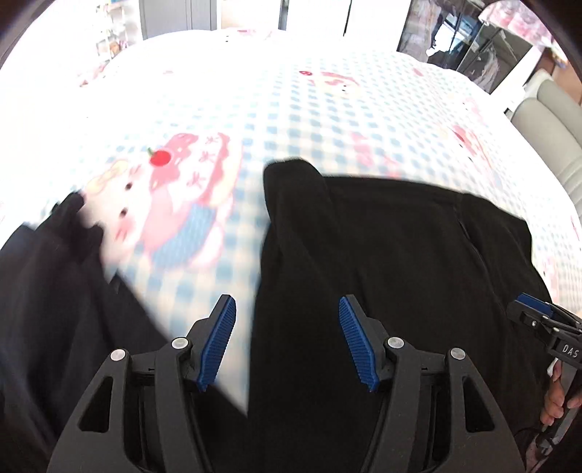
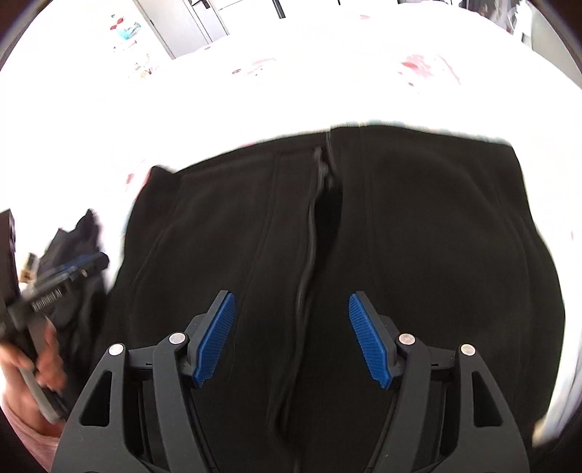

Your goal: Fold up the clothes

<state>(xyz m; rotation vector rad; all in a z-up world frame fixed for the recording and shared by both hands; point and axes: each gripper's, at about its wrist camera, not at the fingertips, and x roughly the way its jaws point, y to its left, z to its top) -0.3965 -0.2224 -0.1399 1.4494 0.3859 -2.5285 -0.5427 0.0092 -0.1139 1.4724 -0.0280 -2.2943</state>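
A black zip-front fleece jacket point(image 1: 393, 262) lies flat on the bed, its zipper point(image 2: 313, 233) running down the middle in the right wrist view point(image 2: 418, 236). My left gripper point(image 1: 287, 309) is open and empty, hovering over the jacket's left edge. My right gripper point(image 2: 291, 305) is open and empty above the jacket's centre, straddling the zipper. The right gripper shows at the right edge of the left wrist view point(image 1: 542, 320); the left gripper shows blurred at the left of the right wrist view point(image 2: 62, 280).
A second dark garment point(image 1: 62, 276) lies at the left on the blue-checked cartoon-print bedsheet point(image 1: 291, 120). A grey padded headboard or seat point(image 1: 549, 123) stands at the right. Cabinets point(image 2: 185, 25) stand beyond the bed.
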